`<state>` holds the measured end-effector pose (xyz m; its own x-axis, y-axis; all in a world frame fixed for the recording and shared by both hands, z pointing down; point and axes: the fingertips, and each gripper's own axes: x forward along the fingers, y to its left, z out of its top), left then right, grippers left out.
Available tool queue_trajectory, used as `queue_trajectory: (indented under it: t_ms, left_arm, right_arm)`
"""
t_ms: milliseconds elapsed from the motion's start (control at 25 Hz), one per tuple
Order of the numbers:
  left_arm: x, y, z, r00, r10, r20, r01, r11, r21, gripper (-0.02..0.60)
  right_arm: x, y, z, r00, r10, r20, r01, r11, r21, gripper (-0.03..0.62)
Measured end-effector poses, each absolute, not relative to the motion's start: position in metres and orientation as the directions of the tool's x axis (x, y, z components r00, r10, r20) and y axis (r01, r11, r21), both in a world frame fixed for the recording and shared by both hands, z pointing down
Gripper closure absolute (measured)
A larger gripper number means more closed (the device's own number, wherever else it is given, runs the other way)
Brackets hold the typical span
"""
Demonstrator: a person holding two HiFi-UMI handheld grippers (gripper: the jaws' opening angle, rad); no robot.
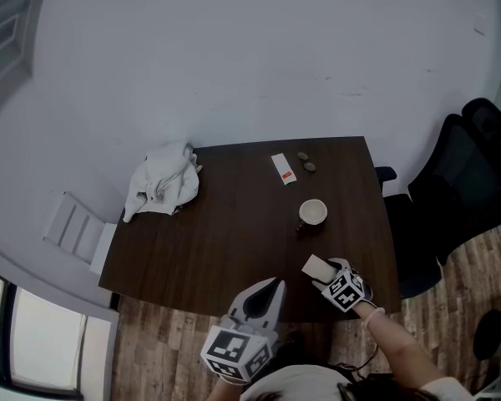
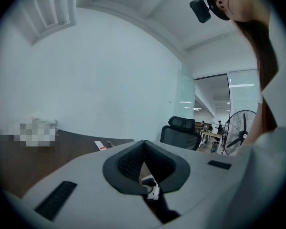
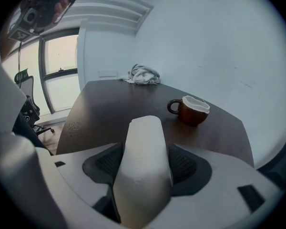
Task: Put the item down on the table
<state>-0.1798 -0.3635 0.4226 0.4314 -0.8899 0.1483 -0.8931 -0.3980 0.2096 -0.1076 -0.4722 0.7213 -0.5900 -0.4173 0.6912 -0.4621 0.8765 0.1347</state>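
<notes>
The item (image 3: pixel 144 147), a pale rounded piece, is sitting between the jaws of the right gripper (image 1: pixel 331 279), which are clamping it from both sides. It is sticking out past the jaws over the near right part of the table (image 1: pixel 217 241), close to the front edge. No view is showing whether it is touching the wood. A brown mug (image 1: pixel 313 213) with a white inside is standing on the table just beyond it. The left gripper (image 1: pixel 271 286) is hanging at the table's near edge beside the right one, its jaws pressed together with nothing between them. A white cloth (image 1: pixel 163 182) is lying crumpled at the far left corner. A white strip (image 1: pixel 283 169) with a red mark is lying near the far edge. A black chair (image 1: pixel 459 190) is standing to the right of the table.
</notes>
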Motion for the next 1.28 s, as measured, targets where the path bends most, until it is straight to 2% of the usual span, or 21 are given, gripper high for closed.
queue_trajectory:
  t_ms: [400,680,880,1280]
  left_arm:
    - [-0.192,-0.356,0.421,0.408,-0.902,0.142,-0.902,-0.374,0.215,0.563]
    - [-0.191,-0.354,0.422,0.409,-0.901,0.147,-0.901,-0.372,0.222,0.563]
    - [-0.191,-0.354,0.421,0.406,-0.902,0.147,-0.902,-0.37,0.221,0.563]
    - [-0.181,-0.359,0.412,0.413,-0.902,0.126,-0.902,-0.386,0.194,0.563]
  right_arm:
    - [-0.11,-0.473,0.73,-0.553,-0.397,0.733,-0.435,0.887,0.153,0.289]
    - [-0.108,-0.474,0.734,-0.546,-0.374,0.75,-0.462,0.881,0.103,0.262]
    - [-0.109,-0.473,0.721,-0.568,-0.416,0.71,-0.502,0.859,0.101,0.257]
    - [-0.103,-0.466,0.663,-0.631,-0.529,0.567,-0.594,0.8,0.086,0.321]
